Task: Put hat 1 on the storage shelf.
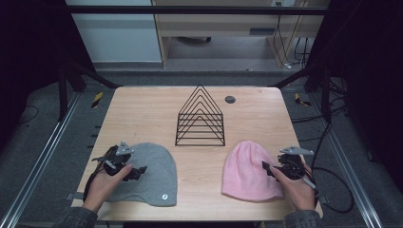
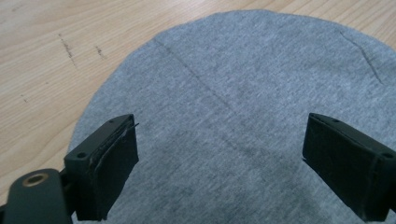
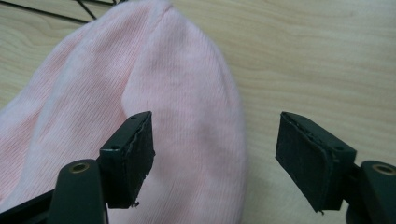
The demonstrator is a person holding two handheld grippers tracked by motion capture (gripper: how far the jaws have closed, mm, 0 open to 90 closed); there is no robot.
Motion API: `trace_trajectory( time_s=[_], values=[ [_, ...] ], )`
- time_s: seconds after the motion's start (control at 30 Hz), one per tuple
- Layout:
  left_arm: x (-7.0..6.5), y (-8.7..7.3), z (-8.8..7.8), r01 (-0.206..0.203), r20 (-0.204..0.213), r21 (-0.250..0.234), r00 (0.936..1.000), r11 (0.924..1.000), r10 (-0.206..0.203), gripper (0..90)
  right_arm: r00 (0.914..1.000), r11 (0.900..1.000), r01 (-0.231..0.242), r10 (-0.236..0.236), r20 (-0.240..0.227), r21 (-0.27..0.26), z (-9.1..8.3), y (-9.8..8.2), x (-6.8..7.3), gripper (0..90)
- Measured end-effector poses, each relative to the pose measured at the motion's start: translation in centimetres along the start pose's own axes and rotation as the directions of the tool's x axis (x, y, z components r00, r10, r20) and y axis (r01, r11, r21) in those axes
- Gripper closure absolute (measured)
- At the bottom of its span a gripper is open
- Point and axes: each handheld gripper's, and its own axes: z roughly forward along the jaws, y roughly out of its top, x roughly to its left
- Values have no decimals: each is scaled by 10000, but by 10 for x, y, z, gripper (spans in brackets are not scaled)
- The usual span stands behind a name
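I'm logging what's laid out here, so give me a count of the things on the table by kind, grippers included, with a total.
Hats: 2, a grey hat and a pink hat
Wire racks: 1, the black rack
Grippers: 2, the left gripper over the grey hat, the right gripper at the pink hat's edge, both open
Total: 5

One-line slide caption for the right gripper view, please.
Right gripper, fingers open, poised over the edge of a pink beanie lying flat on the wooden table.
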Motion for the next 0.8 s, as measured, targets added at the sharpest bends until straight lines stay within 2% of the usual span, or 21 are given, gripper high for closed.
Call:
trace_trajectory(
  time_s=[0.1, 0.17, 0.2, 0.27, 0.33, 0.4, 0.43, 0.47, 0.67, 0.8],
  values=[
    [-2, 0, 0, -49, 33, 49, 10000, 10000, 49, 98, 10000, 10000, 78, -78, -14, 31, 1, 10, -3, 282],
    [-3, 0, 1, -141, 28, 117, 9999, 9998, 141, 98, 9998, 9999, 121, -120, -131, 68, 1, 21, -6, 293],
    [-4, 0, 2, -224, -19, 215, 9997, 9995, 225, 98, 9994, 9994, 282, -278, -228, 184, 3, 34, -8, 321],
    [-4, 0, 2, -256, -48, 283, 9997, 9993, 258, 99, 9987, 9992, 316, -306, -396, 264, 5, 40, -9, 338],
    [-5, 0, 3, -348, -84, 401, 9993, 9986, 351, 100, 9959, 9950, 783, -752, -499, 613, 14, 55, -10, 360],
    [-5, 0, 3, -387, -97, 431, 9992, 9983, 391, 100, 9940, 9934, 837, -777, -768, 786, 22, 62, -11, 376],
    [-6, 0, 2, -419, -114, 449, 9990, 9981, 425, 100, 9940, 9934, 837, -777, -768, 786, 22, 62, -11, 376],
    [-5, -1, 2, -421, -144, 452, 9990, 9981, 428, 100, 9914, 9905, 915, -810, -1024, 1027, 29, 68, -8, 380],
    [-6, -1, 3, -431, -144, 505, 9989, 9978, 439, 101, 9896, 9781, 1187, -1026, -1006, 1708, 48, 73, -6, 390],
    [-6, -1, 3, -518, -165, 535, 9985, 9972, 528, 101, 9888, 9727, 1270, -1086, -1026, 1941, 55, 71, -5, 386]
  ],
)
